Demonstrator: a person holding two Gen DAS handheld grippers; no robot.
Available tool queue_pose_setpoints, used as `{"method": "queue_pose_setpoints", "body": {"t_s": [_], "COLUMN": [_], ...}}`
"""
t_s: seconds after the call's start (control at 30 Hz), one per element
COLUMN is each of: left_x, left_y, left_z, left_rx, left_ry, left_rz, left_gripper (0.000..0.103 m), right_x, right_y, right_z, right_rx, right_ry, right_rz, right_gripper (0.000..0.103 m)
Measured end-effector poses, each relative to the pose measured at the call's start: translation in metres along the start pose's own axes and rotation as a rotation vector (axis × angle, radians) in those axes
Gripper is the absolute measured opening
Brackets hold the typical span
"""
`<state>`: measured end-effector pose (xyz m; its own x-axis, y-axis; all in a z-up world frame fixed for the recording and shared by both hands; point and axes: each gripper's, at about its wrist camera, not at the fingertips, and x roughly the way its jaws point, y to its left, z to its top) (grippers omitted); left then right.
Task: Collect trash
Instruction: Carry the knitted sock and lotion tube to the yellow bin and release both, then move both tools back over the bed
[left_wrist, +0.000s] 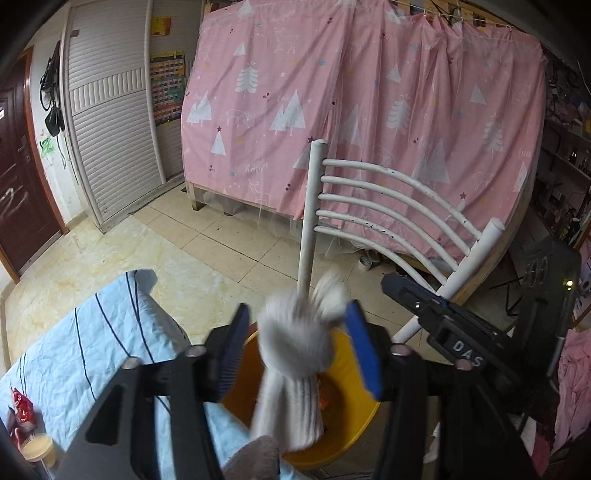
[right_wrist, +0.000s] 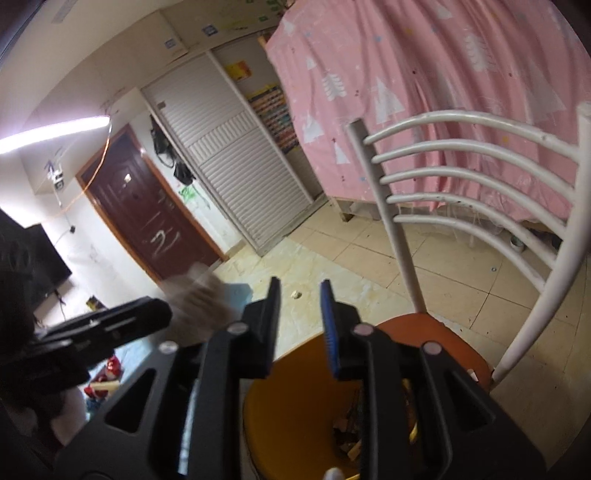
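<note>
A yellow bin (left_wrist: 354, 417) stands below both grippers, beside the table edge. In the left wrist view my left gripper (left_wrist: 299, 306) is open over the bin. A blurred white paper wad (left_wrist: 291, 354) hangs loose between its blue pads, with a gap on the left side. One black finger (left_wrist: 424, 306) of my right gripper reaches in from the right. In the right wrist view my right gripper (right_wrist: 300, 280) is open a little above the yellow bin (right_wrist: 291, 406), with nothing between its fingers. Scraps of trash (right_wrist: 347, 435) lie inside. The white wad (right_wrist: 199, 302) blurs at the left.
A white chair (left_wrist: 388, 199) with an orange seat (right_wrist: 424, 332) stands just behind the bin. The table's light-blue striped cloth (left_wrist: 92, 350) carries a red wrapper (left_wrist: 22, 410) and a small cup (left_wrist: 38, 448). A scrap (right_wrist: 295, 294) lies on the tiled floor; a pink curtain (left_wrist: 332, 110) hangs behind.
</note>
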<state>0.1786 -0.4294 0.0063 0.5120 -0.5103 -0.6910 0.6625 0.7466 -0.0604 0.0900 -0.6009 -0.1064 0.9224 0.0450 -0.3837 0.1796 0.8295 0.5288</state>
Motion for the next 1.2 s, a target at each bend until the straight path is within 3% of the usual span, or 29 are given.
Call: {"method": "queue_pose_setpoints", "body": {"t_s": [0.07,0.43,0.53,0.57,0.8,1.2], "left_x": [-0.001,-0.038,-0.052,-0.058,-0.089,-0.139], "left_y": [-0.003,0.013,0.021,0.024,0.053,0.115], "left_z": [-0.001,-0.006,-0.008,-0.009,-0.022,-0.051], "left_rx": [0.007,-0.032,-0.048,-0.053,-0.098,-0.187], "left_ry": [-0.005,-0.043,-0.061,-0.07,-0.105,-0.167], "left_rz": [0.011,0.048,0.048,0.049,0.069,0.127], "left_gripper": [0.06,0.061,0.061,0.061,0.061,0.063], "right_x": [-0.001,-0.002,-0.006,-0.007,-0.005,0.001], "right_y": [-0.001,0.024,0.04,0.042,0.075,0.141], "right_z": [0.002,-0.004,-0.009,-0.01,-0.023,-0.039], "right_rx": [0.005,-0.035,-0.071,-0.077,-0.125,-0.219], "right_ry": [-0.003,0.01,0.009,0.008,0.04,0.085], "right_rz": [0.005,0.066,0.082,0.086,0.118,0.163], "right_gripper": [0.039,0.048,0.055,0.06,0.07,0.08]}}
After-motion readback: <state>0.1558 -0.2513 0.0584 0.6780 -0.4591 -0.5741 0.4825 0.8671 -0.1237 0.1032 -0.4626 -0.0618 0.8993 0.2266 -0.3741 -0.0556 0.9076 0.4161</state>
